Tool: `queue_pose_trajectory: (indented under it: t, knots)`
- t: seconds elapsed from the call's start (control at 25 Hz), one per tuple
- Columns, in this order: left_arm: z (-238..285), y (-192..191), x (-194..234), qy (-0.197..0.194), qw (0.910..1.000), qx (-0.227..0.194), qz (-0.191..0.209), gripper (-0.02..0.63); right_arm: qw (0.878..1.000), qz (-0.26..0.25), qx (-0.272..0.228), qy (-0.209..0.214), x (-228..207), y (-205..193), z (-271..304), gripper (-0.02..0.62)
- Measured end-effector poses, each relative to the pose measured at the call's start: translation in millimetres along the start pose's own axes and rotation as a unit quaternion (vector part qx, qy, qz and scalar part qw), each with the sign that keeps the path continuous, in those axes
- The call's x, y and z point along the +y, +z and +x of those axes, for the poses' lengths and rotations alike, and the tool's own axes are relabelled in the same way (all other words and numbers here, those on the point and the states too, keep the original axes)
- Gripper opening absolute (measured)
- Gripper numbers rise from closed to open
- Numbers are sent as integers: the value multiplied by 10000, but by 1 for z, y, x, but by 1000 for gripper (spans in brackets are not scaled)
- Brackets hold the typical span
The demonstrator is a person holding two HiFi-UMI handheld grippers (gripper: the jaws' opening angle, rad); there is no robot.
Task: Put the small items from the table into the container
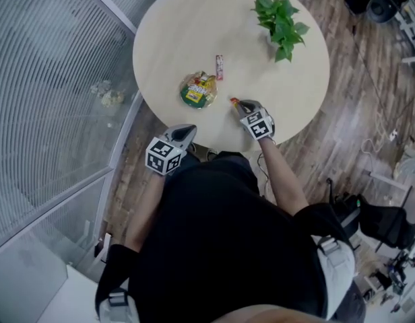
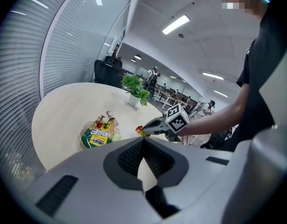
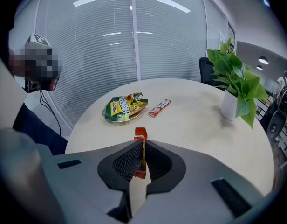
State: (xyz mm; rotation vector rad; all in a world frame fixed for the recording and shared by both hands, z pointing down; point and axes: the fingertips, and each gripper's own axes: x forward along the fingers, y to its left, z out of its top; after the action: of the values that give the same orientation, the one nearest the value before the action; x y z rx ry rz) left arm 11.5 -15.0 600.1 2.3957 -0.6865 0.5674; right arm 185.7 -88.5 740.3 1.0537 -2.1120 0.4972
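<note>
A: Where is the orange sachet (image 3: 140, 135)?
B: Clamped in the right gripper (image 3: 140, 146), above the table (image 3: 194, 122).
A: Container?
B: The clear dish (image 3: 109, 117) holds green-yellow snack packets (image 3: 122, 105), print unreadable; a red candy stick (image 3: 159, 108) lies beside it. The left gripper (image 2: 143, 142) is closed and empty.

Office, glass partitions (image 1: 52, 79), desk chairs (image 2: 105, 71), strip lights (image 2: 176, 24)

The right gripper (image 3: 141, 147) pinches an orange sachet (image 3: 140, 134) edge-up, on the near side of the dish (image 3: 116, 120); a red candy bar (image 3: 159, 108) lies just right of that dish.
</note>
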Motion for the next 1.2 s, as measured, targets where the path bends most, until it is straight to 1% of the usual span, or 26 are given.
queue_pose_trajectory:
  t: [0.32,0.48,0.76,1.04,1.2]
  knots:
    - [4,-2,-4,-70,9999,-76,-10,0,9999,51,-14,-111,0,-5,-9,35]
    - [4,-2,5,-140,9999,-57,-34,0,9999,49,30,-110,5,3,-3,35]
    - [-6,10,33,-237,9996,-140,-77,0,9998,-163,109,26,24,38,23,35]
    - [-28,14,81,-248,9995,-125,-180,0,9996,-235,59,176,54,90,59,35]
    - [-40,20,109,-222,9994,-149,-223,0,9991,-291,82,292,72,112,83,35]
